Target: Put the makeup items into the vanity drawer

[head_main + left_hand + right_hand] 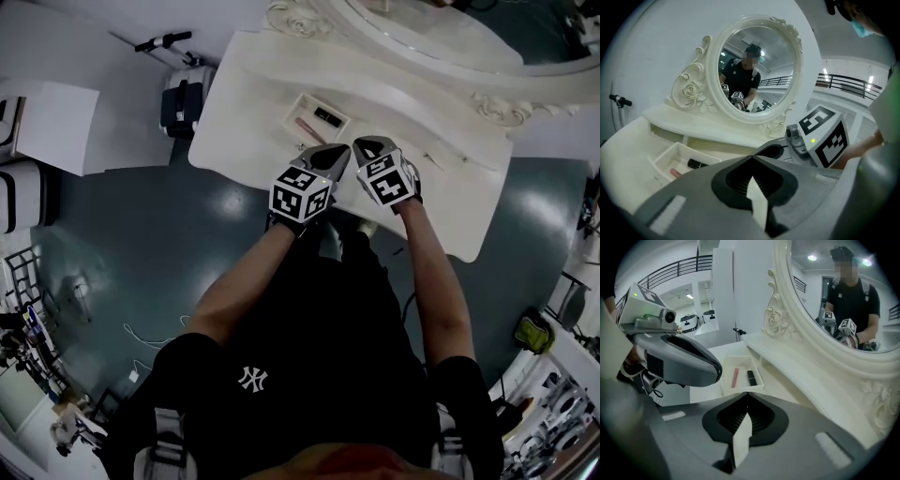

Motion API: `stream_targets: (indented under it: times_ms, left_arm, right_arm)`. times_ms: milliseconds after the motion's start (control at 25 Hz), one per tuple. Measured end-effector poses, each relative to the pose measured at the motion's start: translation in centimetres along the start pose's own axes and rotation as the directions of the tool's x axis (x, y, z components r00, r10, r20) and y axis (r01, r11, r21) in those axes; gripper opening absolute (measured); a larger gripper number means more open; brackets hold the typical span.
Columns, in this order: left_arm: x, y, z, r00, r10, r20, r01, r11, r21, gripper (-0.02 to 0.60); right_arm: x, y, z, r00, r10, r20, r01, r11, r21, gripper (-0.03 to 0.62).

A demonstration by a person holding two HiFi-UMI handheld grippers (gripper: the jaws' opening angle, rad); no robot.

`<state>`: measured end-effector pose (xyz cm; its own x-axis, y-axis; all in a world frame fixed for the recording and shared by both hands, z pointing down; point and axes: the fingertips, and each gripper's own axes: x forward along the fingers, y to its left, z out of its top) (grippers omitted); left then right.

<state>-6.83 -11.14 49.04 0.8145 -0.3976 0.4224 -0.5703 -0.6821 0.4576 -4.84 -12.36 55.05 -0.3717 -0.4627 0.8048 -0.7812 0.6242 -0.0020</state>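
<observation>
The vanity drawer (292, 105) stands pulled out of the white vanity. In it lie a pink makeup stick (307, 129) and a black tube (326, 116). Both show in the left gripper view, pink stick (674, 172) and black tube (696, 163), and in the right gripper view, pink stick (735, 377) and black tube (751, 377). My left gripper (343, 152) and right gripper (362, 146) hover side by side over the tabletop, just in front of the drawer. Each has its jaws shut with nothing between them, as seen for the left gripper (752, 157) and the right gripper (747, 393).
A large oval mirror (757, 70) with carved roses rises behind the vanity top (441, 150) and reflects the person. A raised shelf (787, 362) runs along the mirror's base. A dark case (180, 103) stands on the floor left of the vanity.
</observation>
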Motion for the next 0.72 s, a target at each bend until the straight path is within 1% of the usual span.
stream_targets:
  times_ms: [280, 560, 720]
  left_arm:
    - [2.2, -4.0, -0.6, 0.998, -0.049, -0.025, 0.05, 0.998, 0.03, 0.0]
    - [5.4, -8.3, -2.0, 0.993, -0.102, -0.066, 0.106, 0.993, 0.059, 0.0]
    - [7.6, -10.9, -3.1, 0.985, -0.135, -0.112, 0.146, 0.984, 0.099, 0.0]
  right_arm:
    - [-3.6, -1.3, -2.8, 0.999, -0.03, 0.025, 0.029, 0.999, 0.035, 0.023]
    - [-6.8, -3.1, -7.6, 0.998, -0.062, 0.025, 0.06, 0.994, 0.089, 0.021]
    - [-8.7, -4.1, -10.8, 0.996, -0.086, 0.012, 0.083, 0.987, 0.139, 0.021]
